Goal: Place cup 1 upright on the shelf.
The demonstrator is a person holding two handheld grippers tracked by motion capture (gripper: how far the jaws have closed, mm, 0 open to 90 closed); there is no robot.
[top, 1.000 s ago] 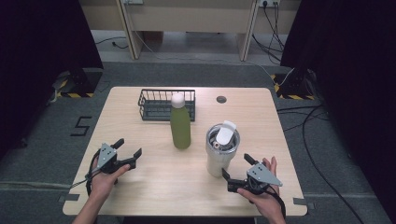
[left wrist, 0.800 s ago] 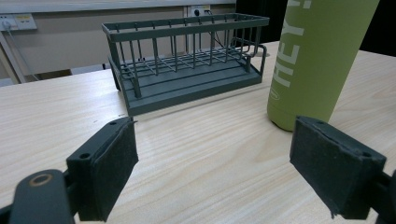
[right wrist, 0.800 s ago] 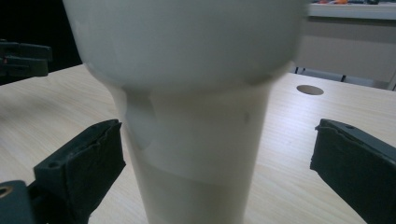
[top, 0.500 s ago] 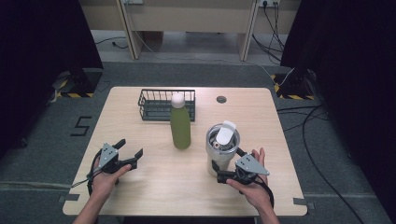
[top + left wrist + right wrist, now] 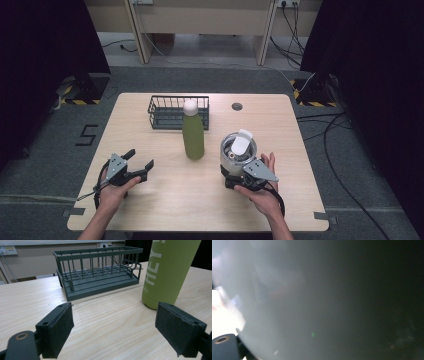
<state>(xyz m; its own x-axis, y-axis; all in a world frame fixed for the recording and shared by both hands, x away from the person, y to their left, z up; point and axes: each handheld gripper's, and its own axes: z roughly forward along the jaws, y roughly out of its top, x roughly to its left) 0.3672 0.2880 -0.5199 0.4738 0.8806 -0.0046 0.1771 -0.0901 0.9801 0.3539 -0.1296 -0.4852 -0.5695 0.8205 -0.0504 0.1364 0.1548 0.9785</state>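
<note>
Pale wood grain covers the surface (image 5: 170, 200), which stands on grey floor between dark curtains. Near its far edge sits a dark wire basket (image 5: 177, 111), and just in front of the basket's right end a green bottle (image 5: 193, 134) with a white cap stands upright; in the left gripper view the bottle (image 5: 167, 272) shows white lettering down its side and the basket (image 5: 97, 272) lies beyond it to the left. To the right of the bottle, a little nearer the person, stands a steel tumbler (image 5: 237, 156) whose white lid flap is tipped up. The left tool (image 5: 139, 163) rests low over the near left part of the surface in the person's left hand (image 5: 115, 187), well apart from the bottle, its jaws spread wide with nothing between them; its own camera shows the two black pads (image 5: 60, 332) far apart with bare wood in the gap. The right tool (image 5: 231, 175), held in the right hand (image 5: 262, 192), is pressed up against the near side of the tumbler, its grey plate just beside the steel wall. In the right gripper view a blurred grey curved wall of the tumbler (image 5: 317, 300) is very close; I cannot tell how far these jaws stand apart or whether they grip it.
</note>
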